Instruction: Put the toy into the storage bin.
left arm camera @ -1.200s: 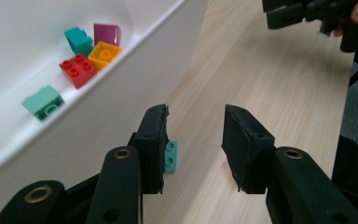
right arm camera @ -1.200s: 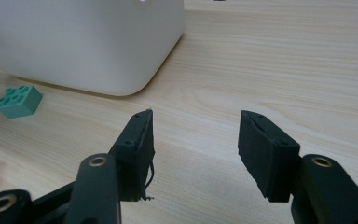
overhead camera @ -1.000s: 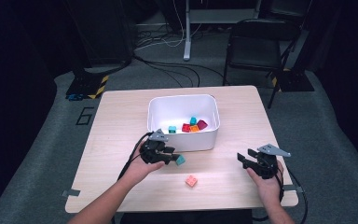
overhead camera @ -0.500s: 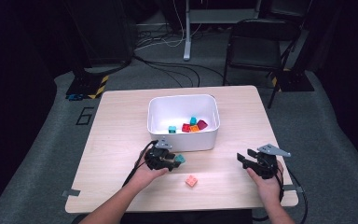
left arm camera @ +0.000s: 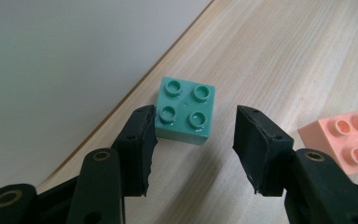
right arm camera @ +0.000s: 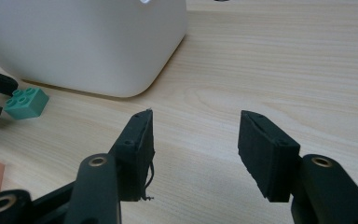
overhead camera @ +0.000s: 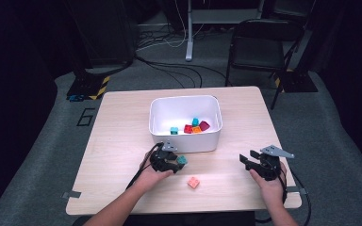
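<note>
since the earlier frames the left tongs (overhead camera: pixel 173 161) have slid along the pale wooden bench (overhead camera: pixel 118 141) toward the person's side of the white plastic tub (overhead camera: pixel 185 142), and the small teal four-stud plastic brick (left arm camera: pixel 185 110) is now sitting between their jaws instead of beside them; the right tongs (overhead camera: pixel 251 161) are resting in the same spot as before. in the left gripper view the left tongs are standing open, one black pad just touching or nearly touching the teal brick's side and the other pad apart from it, so the brick is lying on the bench rather than being clamped. the brick is sitting studs up, just beside the tub's outer wall. the salmon-pink four-stud plastic brick (overhead camera: pixel 193 182) is lying on the bench near the teal one, closer to the person, and it is showing at the right edge of the left gripper view. in the right gripper view the right tongs (right arm camera: pixel 193 154) are gaping wide with nothing but bare wood between the pads, and the rounded corner of the tub and the teal brick are showing farther off at the left. the person's left hand (overhead camera: pixel 152 178) and right hand (overhead camera: pixel 269 185) are reaching in from the near edge of the bench. inside the tub several small bricks, teal, red, orange and dark pink (overhead camera: pixel 192 126), are lying in a loose cluster on the floor of the tub. a dark folding chair (overhead camera: pixel 258 48) is standing on the grey carpet beyond the bench.
</note>
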Demonstrator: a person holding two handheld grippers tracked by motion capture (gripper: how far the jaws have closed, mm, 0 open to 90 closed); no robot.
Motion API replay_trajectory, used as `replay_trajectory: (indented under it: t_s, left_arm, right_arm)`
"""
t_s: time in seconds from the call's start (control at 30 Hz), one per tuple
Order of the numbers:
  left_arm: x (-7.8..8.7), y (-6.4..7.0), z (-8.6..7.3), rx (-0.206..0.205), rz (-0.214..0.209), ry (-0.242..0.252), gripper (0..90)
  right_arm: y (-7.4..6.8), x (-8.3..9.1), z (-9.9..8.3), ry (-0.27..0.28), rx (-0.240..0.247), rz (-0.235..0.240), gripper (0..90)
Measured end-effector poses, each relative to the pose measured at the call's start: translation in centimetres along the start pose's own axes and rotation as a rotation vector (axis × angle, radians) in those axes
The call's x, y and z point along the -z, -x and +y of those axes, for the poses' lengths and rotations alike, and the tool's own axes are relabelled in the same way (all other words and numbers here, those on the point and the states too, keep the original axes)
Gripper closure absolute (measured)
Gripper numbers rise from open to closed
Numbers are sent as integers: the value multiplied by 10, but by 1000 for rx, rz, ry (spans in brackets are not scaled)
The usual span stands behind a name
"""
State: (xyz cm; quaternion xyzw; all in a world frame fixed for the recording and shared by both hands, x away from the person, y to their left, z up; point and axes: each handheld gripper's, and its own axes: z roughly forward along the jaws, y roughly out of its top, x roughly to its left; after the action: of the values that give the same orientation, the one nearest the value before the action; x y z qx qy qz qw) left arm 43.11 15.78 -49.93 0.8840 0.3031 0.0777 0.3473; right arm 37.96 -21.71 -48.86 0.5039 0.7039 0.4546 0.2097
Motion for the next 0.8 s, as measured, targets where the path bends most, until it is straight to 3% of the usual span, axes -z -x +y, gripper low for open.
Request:
replay_trajectory:
  t_s: [0.3,0.47,0.7,0.8]
  left_arm:
    - [-7,-3,0,1,-1,-11,466]
    - [-12,4,3,-33,-25,-26,515]
    - [-18,9,5,-35,-11,-22,518]
    - [-21,12,8,-39,5,-25,581]
  right_arm:
    - [0,0,0,-1,1,1,450]
    - [0,0,0,0,-4,1,450]
    - [0,0,0,-2,-8,6,450]
    - [0,0,0,-2,-7,6,450]
